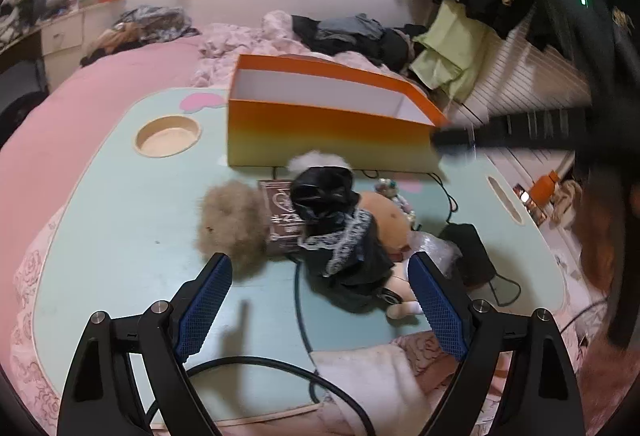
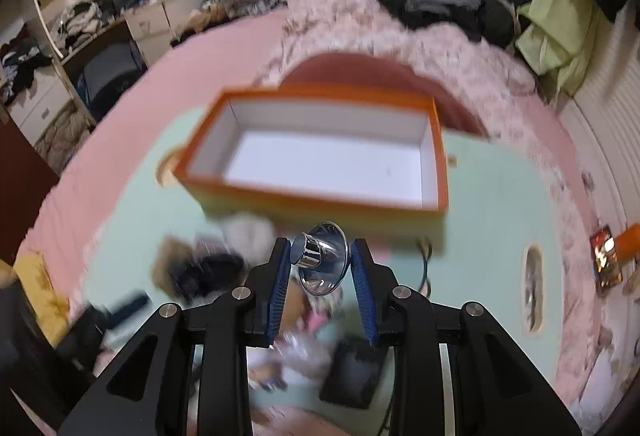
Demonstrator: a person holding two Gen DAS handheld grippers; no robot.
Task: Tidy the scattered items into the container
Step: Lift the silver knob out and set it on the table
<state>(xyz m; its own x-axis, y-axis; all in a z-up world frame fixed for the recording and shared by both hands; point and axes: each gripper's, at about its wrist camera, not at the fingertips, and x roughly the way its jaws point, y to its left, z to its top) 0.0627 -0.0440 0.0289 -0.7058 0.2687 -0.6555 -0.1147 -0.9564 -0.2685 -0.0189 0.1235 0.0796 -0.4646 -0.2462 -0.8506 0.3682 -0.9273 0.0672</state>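
An open orange box (image 1: 320, 133) with a white inside stands at the back of a mint green lap table (image 1: 120, 203). It looks empty in the right wrist view (image 2: 320, 159). A doll in a black lace dress (image 1: 340, 236) lies among a fluffy tan pompom (image 1: 230, 220), a small brown box (image 1: 282, 220) and beads. My left gripper (image 1: 320, 276) is open, low over the table just in front of the doll. My right gripper (image 2: 320, 256) is shut on a clear suction cup with a chrome knob (image 2: 320, 256), held in the air in front of the orange box.
The table sits on a pink bed with clothes (image 1: 360, 31) and a crumpled blanket behind. A black power brick (image 1: 468, 252) and cables (image 1: 300, 316) lie on the table. A round cup recess (image 1: 168, 135) is at the left. The right arm (image 1: 560, 131) crosses the left wrist view.
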